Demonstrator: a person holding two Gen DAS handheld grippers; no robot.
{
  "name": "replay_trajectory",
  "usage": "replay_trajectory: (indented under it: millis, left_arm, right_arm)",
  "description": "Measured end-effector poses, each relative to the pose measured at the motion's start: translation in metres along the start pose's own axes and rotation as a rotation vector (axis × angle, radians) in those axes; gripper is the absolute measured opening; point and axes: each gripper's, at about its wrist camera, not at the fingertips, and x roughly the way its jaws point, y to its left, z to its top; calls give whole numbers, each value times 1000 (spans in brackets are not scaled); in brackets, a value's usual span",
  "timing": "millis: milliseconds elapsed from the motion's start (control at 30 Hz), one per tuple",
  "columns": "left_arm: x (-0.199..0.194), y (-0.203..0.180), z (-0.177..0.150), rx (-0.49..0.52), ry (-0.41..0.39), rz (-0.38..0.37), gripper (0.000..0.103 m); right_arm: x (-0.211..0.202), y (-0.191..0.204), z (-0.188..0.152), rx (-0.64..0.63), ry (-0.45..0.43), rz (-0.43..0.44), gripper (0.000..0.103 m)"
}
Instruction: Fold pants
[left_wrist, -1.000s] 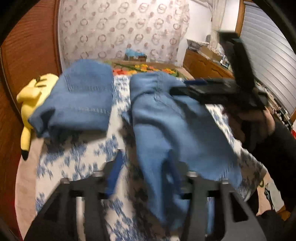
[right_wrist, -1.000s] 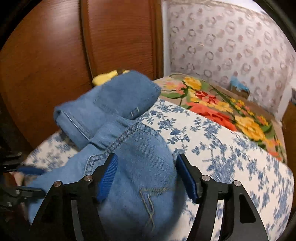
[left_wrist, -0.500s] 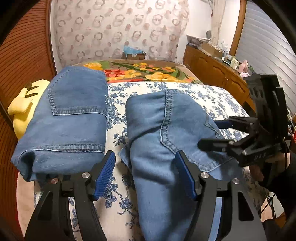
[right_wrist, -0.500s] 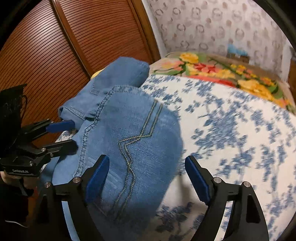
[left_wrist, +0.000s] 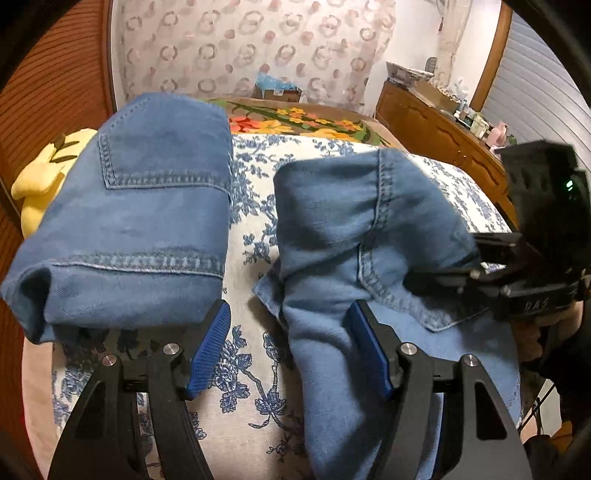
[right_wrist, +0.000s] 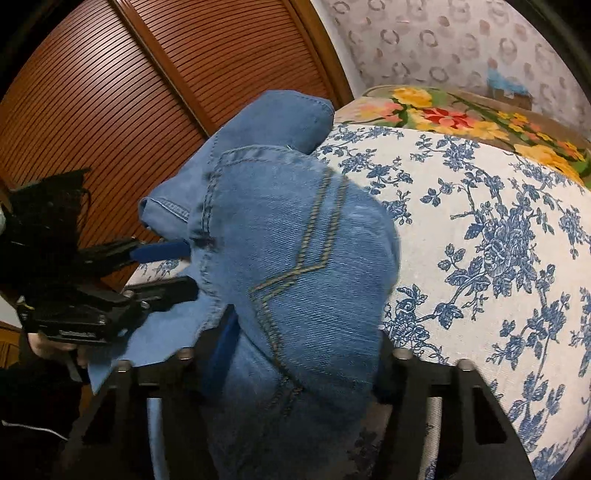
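Note:
A pair of blue jeans (left_wrist: 343, 236) lies bunched on the floral bed cover (left_wrist: 255, 206), its lower part hanging over the near edge. It also shows in the right wrist view (right_wrist: 295, 266). My left gripper (left_wrist: 288, 347) is open, its right finger (left_wrist: 369, 350) against the jeans' left edge. My right gripper (right_wrist: 303, 354) is open, its jaws astride the jeans at the pocket side; it reaches in from the right in the left wrist view (left_wrist: 443, 273). A second, folded pair of jeans (left_wrist: 147, 214) lies to the left.
A yellow plush toy (left_wrist: 44, 177) lies at the bed's left edge by the slatted wooden wardrobe doors (right_wrist: 147, 92). A colourful flower blanket (left_wrist: 303, 122) covers the far end. A wooden dresser (left_wrist: 436, 125) stands at the right.
Both grippers have moved closer to the bunched jeans. The right gripper's jaws now sit around the denim, and the cloth has bunched up higher between them.

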Motion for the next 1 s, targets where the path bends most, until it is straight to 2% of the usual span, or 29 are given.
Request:
replay_trajectory:
  millis: [67,133,400,633,867,933,1000]
  left_arm:
    - [-1,-2,0,-2,-9,-15,68]
    - [-6,-3,2,1,-27,-21,68]
    - [-65,15,26,-43,-205,-5,68]
    - [-129,41,65,-45,-382,82,68]
    - [-191,85,98,-79,-521,227,66]
    - [-198,100,104,-81,-536,260,66]
    - [-191,109,111,-73,-513,280,66]
  right_arm:
    - [-11,8,7,-32,-19,15,33]
    - [-18,21,16,-73,-33,14,30]
    - [-42,78,76,-246,-104,-1,28]
    - [-45,125,141,-341,-184,48,28]
    - [-23,147,211,-331,-269,229,27]
    - [-7,140,225,-297,-299,281,28]
    - [21,119,233,-228,-311,314,28]
